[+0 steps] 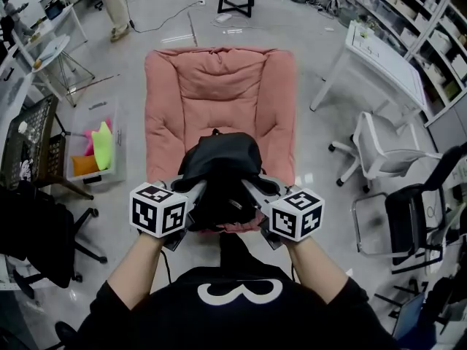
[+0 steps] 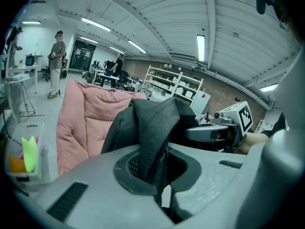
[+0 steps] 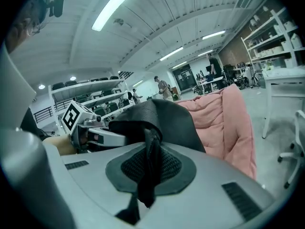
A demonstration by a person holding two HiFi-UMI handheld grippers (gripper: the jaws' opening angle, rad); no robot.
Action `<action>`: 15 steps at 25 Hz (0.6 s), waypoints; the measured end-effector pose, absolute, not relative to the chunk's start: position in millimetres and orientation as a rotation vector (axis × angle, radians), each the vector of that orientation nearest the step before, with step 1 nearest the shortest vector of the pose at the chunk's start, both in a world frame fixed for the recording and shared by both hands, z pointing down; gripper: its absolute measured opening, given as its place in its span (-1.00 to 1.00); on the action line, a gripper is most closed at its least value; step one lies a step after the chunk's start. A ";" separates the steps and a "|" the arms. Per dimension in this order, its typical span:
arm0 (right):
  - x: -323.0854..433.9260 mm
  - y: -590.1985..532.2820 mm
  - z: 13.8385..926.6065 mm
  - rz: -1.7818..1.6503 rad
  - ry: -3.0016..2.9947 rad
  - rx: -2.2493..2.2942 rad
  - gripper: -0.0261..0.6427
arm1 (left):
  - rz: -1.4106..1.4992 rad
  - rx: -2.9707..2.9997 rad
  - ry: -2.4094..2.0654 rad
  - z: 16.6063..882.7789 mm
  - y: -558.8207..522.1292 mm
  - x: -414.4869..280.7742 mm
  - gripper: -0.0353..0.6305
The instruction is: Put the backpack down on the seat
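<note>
A black backpack hangs between my two grippers over the near edge of the pink padded seat. My left gripper is shut on a fold of the backpack's mesh strap, which stands up between its jaws. My right gripper is shut on another black strap that hangs down between its pads. In the left gripper view the pink seat lies beyond the bag, with the right gripper to the side. The right gripper view shows the seat behind the bag.
A white table and a white office chair stand right of the seat, and a black chair stands nearer. On the left are a clear bin of coloured items and a black crate. A person stands far back.
</note>
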State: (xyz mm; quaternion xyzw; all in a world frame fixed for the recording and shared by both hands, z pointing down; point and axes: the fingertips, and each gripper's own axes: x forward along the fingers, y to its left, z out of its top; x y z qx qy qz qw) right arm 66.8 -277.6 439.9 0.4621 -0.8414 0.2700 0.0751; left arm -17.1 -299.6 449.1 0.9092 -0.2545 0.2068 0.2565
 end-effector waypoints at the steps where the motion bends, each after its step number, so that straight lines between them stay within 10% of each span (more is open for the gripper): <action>1: 68.6 -286.6 441.5 0.815 -2.523 1.373 -0.84 | 0.562 2.461 -0.694 450.5 -307.4 -15.7 -0.86; 15: 105.8 -419.9 470.4 0.869 -2.493 1.234 -0.83 | 0.595 2.411 -0.747 478.1 -434.7 19.2 -0.86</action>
